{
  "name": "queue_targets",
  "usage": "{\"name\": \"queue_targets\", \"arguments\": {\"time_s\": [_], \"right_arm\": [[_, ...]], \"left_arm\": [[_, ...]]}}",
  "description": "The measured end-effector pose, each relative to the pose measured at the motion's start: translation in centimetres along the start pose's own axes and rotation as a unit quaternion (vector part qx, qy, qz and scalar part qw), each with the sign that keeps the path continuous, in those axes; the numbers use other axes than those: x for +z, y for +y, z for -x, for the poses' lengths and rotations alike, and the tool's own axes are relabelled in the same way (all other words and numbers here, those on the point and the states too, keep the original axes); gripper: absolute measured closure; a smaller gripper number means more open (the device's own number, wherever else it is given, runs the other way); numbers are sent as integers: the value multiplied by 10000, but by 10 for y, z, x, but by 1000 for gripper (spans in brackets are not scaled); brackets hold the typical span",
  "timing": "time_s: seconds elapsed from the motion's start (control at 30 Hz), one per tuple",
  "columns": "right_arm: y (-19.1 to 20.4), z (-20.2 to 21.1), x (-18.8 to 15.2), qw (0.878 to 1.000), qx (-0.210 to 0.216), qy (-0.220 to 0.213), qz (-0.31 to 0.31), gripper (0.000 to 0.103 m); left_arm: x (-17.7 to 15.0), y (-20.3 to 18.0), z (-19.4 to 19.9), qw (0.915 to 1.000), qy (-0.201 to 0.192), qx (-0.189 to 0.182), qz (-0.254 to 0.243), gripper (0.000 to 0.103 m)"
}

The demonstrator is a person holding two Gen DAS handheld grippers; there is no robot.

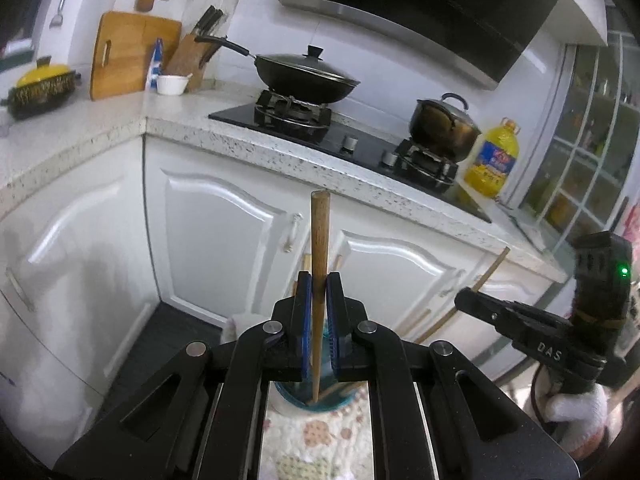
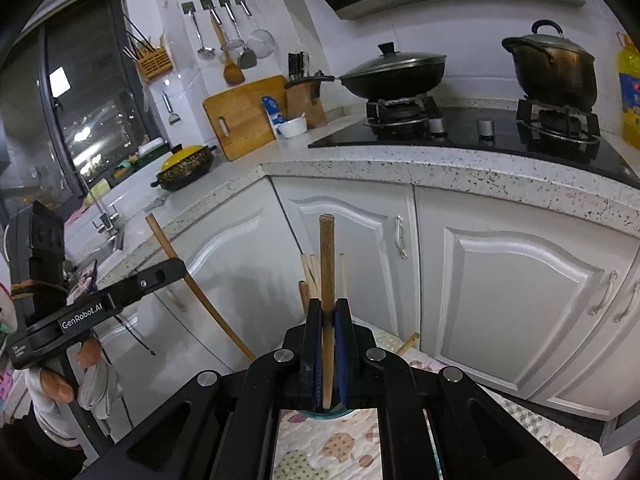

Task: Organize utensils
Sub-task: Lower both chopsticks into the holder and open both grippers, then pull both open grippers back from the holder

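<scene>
A: Left claw [image 1: 319, 292], black with blue pads: what does it hold?

B: It is pinched on a round wooden stick [image 1: 320, 248], which stands nearly upright between the pads. The stick's lower end reaches down into a clear blue-tinted glass jar [image 1: 296, 402] below the claw. The jar stands on a quilted cloth with a pastel dot pattern [image 1: 316, 440].

A: And the right claw [image 2: 330, 316]?

B: Likewise pressed onto a round wooden stick [image 2: 327, 256], upright, with its foot at the rim of the same kind of glass jar [image 2: 304, 413]. Several thinner wooden sticks [image 2: 309, 270] rise just behind the claw. One more stick end [image 2: 409, 343] lies on the cloth to the right.

A: Where do the two claws stand to each other?

B: Side by side and apart. From the right wrist view the left one shows at the left edge, gripped by a hand [image 2: 64, 380], its stick slanting across the cabinet doors.

A: Background?

B: A speckled white stone table [image 1: 280, 136] carries a black gas hob [image 1: 360, 140], a lidded black wok [image 1: 304, 76], a dark lidded pot [image 1: 442, 128] and a yellow oil bottle [image 1: 494, 160].
</scene>
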State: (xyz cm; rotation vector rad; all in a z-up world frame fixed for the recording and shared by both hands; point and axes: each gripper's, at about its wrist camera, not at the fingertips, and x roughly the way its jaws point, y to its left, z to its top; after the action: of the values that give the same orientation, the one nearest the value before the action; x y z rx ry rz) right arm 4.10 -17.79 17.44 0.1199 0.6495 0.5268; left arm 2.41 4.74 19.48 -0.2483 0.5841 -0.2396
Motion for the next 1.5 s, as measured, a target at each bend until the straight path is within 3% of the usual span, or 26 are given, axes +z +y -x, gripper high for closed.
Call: {"name": "queue_targets", "arguments": {"time_s": [0.13, 0.57, 0.7, 0.77, 0.83, 0.9, 1.0, 1.13, 1.23, 1.5], "right_arm": [[-7, -19, -7, 9998, 16, 154, -121, 97], [-42, -77, -47, 9948, 65, 805, -618, 97], [-45, -76, -47, 9945, 88, 827, -642, 97], [-48, -75, -47, 9940, 52, 850, -693, 94], [-49, -72, -49, 9934, 73, 850, -761, 74], [-48, -67, -52, 9938, 77, 817, -751, 72], [-46, -60, -57, 9941, 38, 802, -724, 72], [-43, -46, -62, 9948, -15, 699, -747, 66], [-37, -37, -68, 9954, -107, 657, -695, 64], [-23, -26, -82, 9958, -437, 520, -613, 62]], "left_arm": [[-5, -1, -17, 9996, -45, 264, -130, 97], [-53, 12, -98, 9955, 747, 584, 9, 97], [-57, 11, -103, 9952, 771, 608, 12, 97], [-58, 10, -103, 9952, 798, 561, 54, 97], [-57, 8, -102, 9953, 794, 550, 42, 97], [-57, 6, -98, 9956, 776, 519, 32, 97], [-58, 3, -91, 9961, 737, 489, 12, 92], [-58, -2, -77, 9967, 641, 488, -34, 66], [-64, -8, -68, 9967, 578, 541, -159, 59], [-93, -14, -54, 9942, 625, 803, -345, 53]]}}
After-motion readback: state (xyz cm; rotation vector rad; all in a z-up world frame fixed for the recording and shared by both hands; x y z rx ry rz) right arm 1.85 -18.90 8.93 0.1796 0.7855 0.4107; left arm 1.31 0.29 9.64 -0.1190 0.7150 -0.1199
